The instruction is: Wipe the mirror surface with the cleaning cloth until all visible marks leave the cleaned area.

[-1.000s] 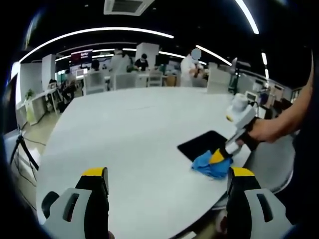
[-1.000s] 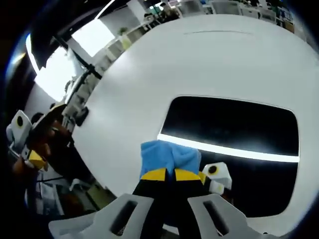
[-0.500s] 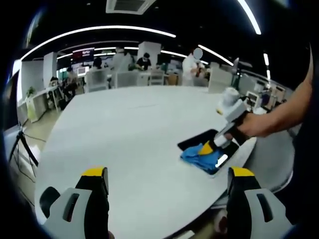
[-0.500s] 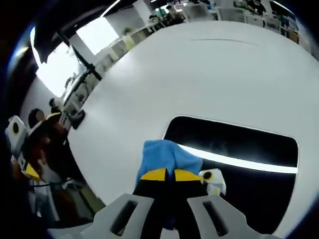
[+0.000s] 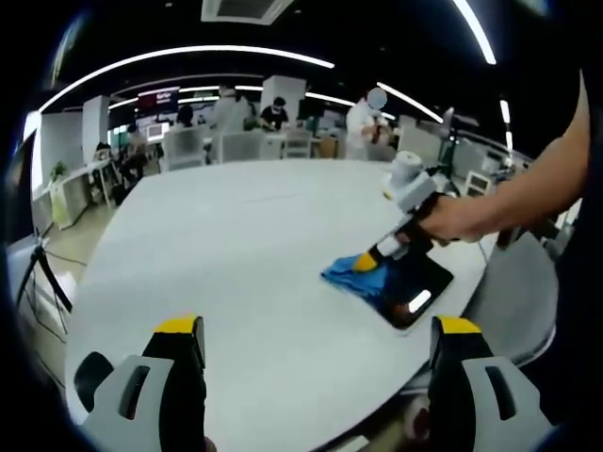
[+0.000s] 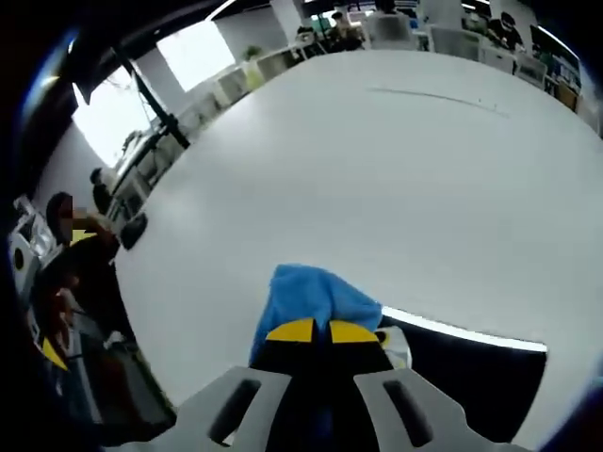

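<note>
A dark mirror (image 5: 413,287) lies flat near the right edge of the white table (image 5: 236,254). The blue cleaning cloth (image 5: 350,275) is pressed on its far left end, pinched by my right gripper (image 5: 366,263), which a hand holds. From the right gripper view the cloth (image 6: 306,297) bunches just past my right gripper (image 6: 320,330), jaws shut on it, and the mirror (image 6: 471,372) reflects a bright ceiling strip. My left gripper (image 5: 316,334) hovers wide open over the table's near side, nothing between its fingers.
The round white table (image 6: 377,169) stretches far ahead. People (image 5: 363,118) and desks stand in the office behind it. A tripod leg (image 5: 42,282) stands left of the table. A person (image 6: 75,254) shows at the left beyond the table edge.
The right gripper has dragged the cloth across the mirror, from its near right part toward its far left end. The left gripper has stayed still and open.
</note>
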Available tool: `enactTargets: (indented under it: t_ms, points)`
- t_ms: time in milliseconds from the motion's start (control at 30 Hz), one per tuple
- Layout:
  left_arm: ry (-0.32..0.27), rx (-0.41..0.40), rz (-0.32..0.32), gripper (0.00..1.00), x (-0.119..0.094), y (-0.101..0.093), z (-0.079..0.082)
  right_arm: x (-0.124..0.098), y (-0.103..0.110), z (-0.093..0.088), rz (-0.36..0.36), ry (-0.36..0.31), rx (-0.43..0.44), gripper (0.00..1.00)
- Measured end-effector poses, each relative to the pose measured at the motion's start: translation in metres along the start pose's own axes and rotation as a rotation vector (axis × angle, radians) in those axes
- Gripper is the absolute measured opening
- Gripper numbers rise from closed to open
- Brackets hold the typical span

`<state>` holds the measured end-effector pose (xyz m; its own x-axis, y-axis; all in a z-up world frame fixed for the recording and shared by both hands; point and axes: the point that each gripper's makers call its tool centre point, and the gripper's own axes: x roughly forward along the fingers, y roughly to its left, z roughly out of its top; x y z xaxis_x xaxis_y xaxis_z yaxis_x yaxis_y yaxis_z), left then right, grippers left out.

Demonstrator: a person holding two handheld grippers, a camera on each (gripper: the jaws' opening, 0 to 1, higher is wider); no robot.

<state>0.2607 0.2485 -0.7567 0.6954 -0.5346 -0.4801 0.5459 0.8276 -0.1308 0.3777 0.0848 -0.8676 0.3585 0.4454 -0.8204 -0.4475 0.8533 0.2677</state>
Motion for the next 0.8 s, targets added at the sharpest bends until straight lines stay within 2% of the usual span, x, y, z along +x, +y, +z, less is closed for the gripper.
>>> enactTargets:
  t_ms: [100,167,300,567,800]
  points:
    - [-0.003,-0.002,0.004,1.00,0.001,0.000,0.002,0.000,0.000,-0.002,0.006,0.015,-0.008,0.00]
    - [-0.002,-0.002,0.005,1.00,0.002,0.000,0.002,0.000,0.000,-0.003,0.007,0.005,-0.073,0.00]
    - [-0.001,0.000,0.001,1.00,0.005,-0.002,0.003,0.000,-0.001,-0.003,0.017,0.014,-0.039,0.00]
    - [-0.016,-0.001,0.004,1.00,0.008,0.000,0.008,-0.004,-0.004,-0.005,0.016,0.024,-0.050,0.00]
    - [-0.014,-0.005,0.008,1.00,0.007,0.000,0.006,-0.009,-0.018,-0.008,0.001,0.030,-0.040,0.00]
